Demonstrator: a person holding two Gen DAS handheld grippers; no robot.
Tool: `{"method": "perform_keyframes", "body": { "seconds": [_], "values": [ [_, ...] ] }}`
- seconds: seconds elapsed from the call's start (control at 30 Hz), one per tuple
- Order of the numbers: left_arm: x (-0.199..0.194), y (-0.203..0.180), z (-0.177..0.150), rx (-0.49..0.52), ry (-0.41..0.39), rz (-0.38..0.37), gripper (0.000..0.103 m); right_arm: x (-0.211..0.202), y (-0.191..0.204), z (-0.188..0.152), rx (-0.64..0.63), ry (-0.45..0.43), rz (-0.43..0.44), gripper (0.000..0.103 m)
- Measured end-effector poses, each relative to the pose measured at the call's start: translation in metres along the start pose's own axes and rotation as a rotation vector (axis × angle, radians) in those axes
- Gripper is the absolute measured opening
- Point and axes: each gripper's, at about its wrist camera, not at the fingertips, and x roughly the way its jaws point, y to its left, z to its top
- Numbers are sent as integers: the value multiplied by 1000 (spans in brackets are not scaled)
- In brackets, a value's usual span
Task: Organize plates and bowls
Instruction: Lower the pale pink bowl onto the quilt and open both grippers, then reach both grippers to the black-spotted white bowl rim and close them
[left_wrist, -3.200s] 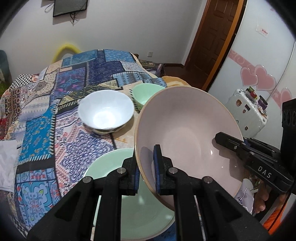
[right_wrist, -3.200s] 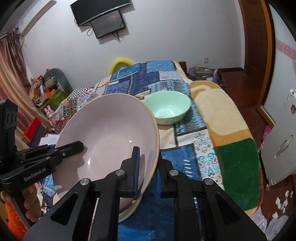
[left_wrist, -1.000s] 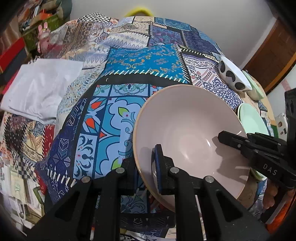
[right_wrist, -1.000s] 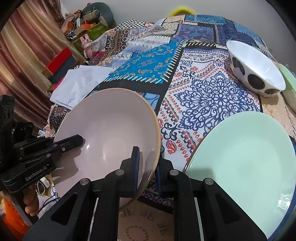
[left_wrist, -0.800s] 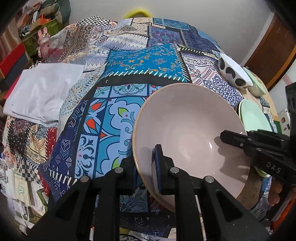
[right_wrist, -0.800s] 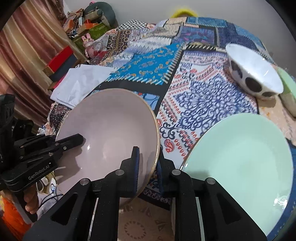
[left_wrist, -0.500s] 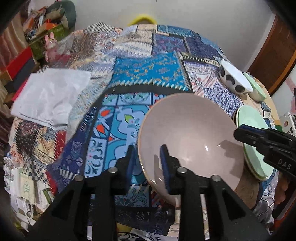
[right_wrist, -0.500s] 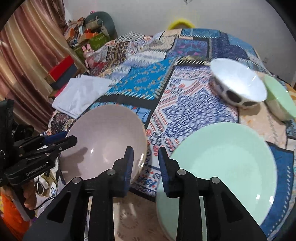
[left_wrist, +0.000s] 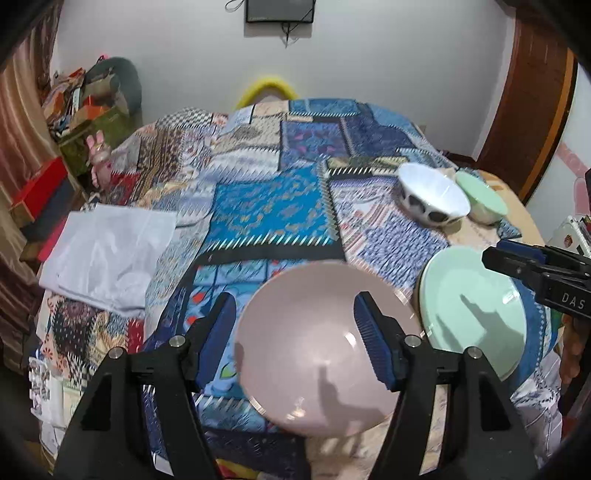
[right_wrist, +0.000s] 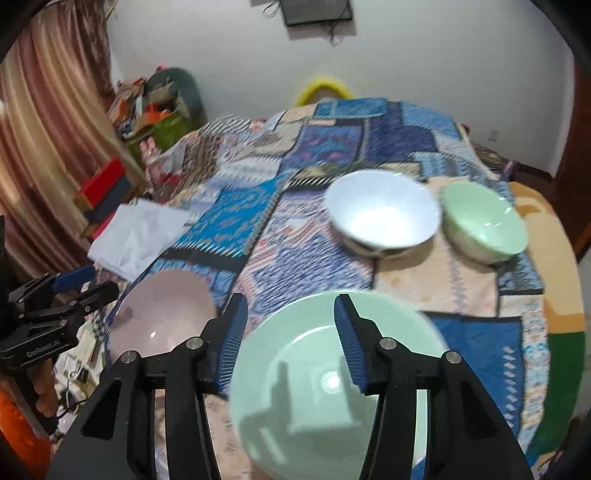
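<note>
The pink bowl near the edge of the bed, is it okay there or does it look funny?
A little risky. The pink bowl rests on the patchwork quilt close to its near edge, beside the green plate. It looks whole and empty, and neither open tool touches it.

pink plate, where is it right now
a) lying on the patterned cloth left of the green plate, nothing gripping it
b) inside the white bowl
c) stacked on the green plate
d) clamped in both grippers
a: the pink plate lies on the cloth beside the green plate, with the left gripper and the right gripper both open and clear of it.
</note>
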Motion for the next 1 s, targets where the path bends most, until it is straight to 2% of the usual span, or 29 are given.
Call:
{"method": "perform_keyframes", "body": {
  "seconds": [0.1, 0.27, 0.37, 0.5, 0.67, 1.0],
  "values": [
    [0, -13, 13, 13, -24, -9, 70, -10, -16, 7, 16, -31, -31, 46],
    [6, -36, 37, 33, -50, -35, 74, -22, -44, 20, 47, -82, -74, 53],
    [14, -51, 53, 44, -47, -61, 81, -25, -59, 27, 61, -111, -97, 54],
    [25, -68, 68, 67, -54, -81, 84, -23, -73, 34, 72, -125, -114, 54],
    [44, -91, 87, 100, -54, -95, 92, -6, -89, 43, 81, -112, -149, 54],
    [111, -115, 110, 106, 16, -111, 93, 39, -113, 43, 129, -35, -159, 54]
  ]
}}
